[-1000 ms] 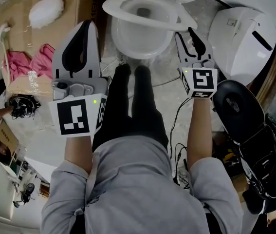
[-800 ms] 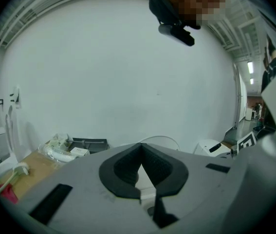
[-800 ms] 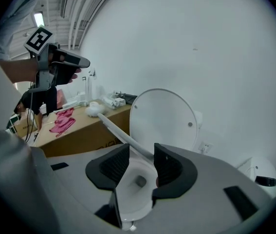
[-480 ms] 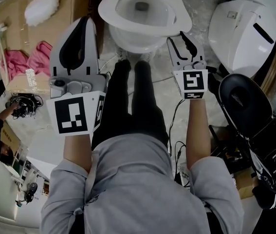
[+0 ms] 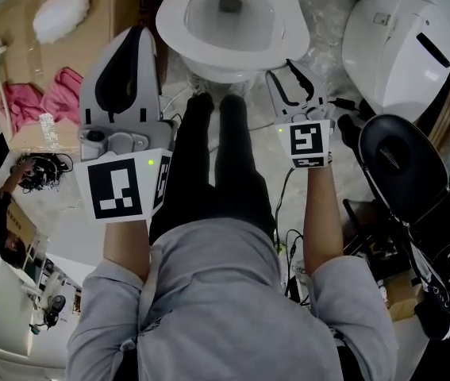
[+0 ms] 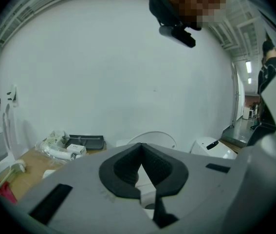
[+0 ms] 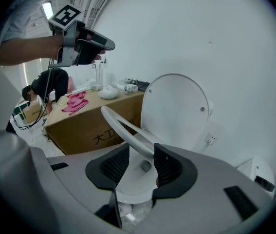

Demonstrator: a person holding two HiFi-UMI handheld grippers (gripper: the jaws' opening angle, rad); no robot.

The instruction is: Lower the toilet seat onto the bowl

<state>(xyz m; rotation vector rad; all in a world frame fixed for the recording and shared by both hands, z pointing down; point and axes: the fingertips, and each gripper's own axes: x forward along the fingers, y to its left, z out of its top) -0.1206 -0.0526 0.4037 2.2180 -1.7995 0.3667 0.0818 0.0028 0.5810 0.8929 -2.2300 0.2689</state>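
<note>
The left gripper (image 6: 140, 146) hangs by the person's left knee, jaws together on nothing; the right gripper (image 7: 141, 151) points at the front rim of the toilet bowl (image 5: 226, 71), jaws apart; the seat (image 7: 122, 126) slants half-raised over the bowl, its front edge showing in that gap, contact unclear; the lid (image 7: 176, 111) stands upright behind.

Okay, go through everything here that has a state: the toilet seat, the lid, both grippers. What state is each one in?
toilet seat: tilted, about halfway down
toilet lid: raised, upright
right gripper: open, gripping nothing
left gripper: shut, empty
</note>
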